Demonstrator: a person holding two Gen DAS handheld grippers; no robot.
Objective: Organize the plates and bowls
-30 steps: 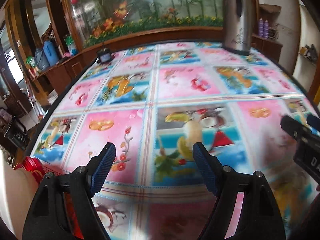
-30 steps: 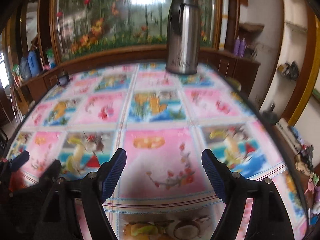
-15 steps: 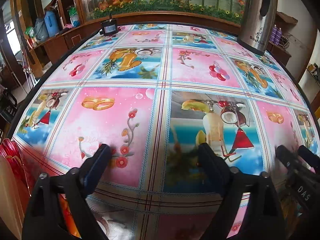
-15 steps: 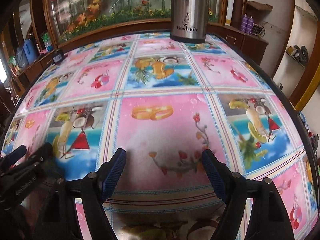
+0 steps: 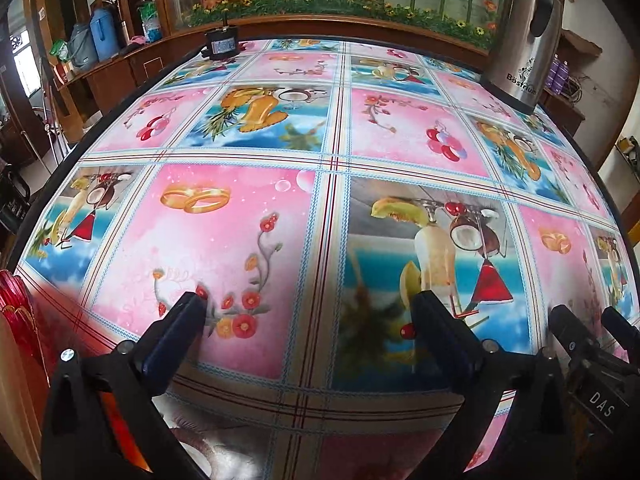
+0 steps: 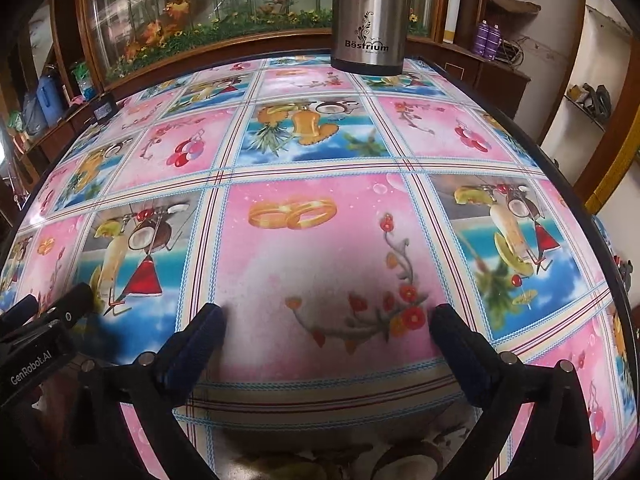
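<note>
No plate or bowl shows clearly in either view. A red ribbed object (image 5: 16, 308) sits at the left edge of the left wrist view, and I cannot tell what it is. My left gripper (image 5: 310, 312) hangs over the patterned tablecloth (image 5: 240, 220), its jaws opening wide with nothing between them. My right gripper (image 6: 328, 316) hovers over a pink square of the same cloth (image 6: 320, 272), jaws also opening and empty. Each gripper shows in the other's view: the right gripper (image 5: 592, 340) beside the left, the left gripper (image 6: 40, 320) beside the right.
A tall steel thermos (image 6: 368, 12) stands at the table's far side, at upper right as the thermos (image 5: 524, 40) in the left view. A small black device (image 5: 222, 44) sits at the far edge. Wooden cabinets and a glass display (image 6: 220, 12) ring the table.
Both grippers have tipped downward and sunk closer to the tablecloth. Their jaws stand wider apart than a second ago. The thermos has slid up in both views.
</note>
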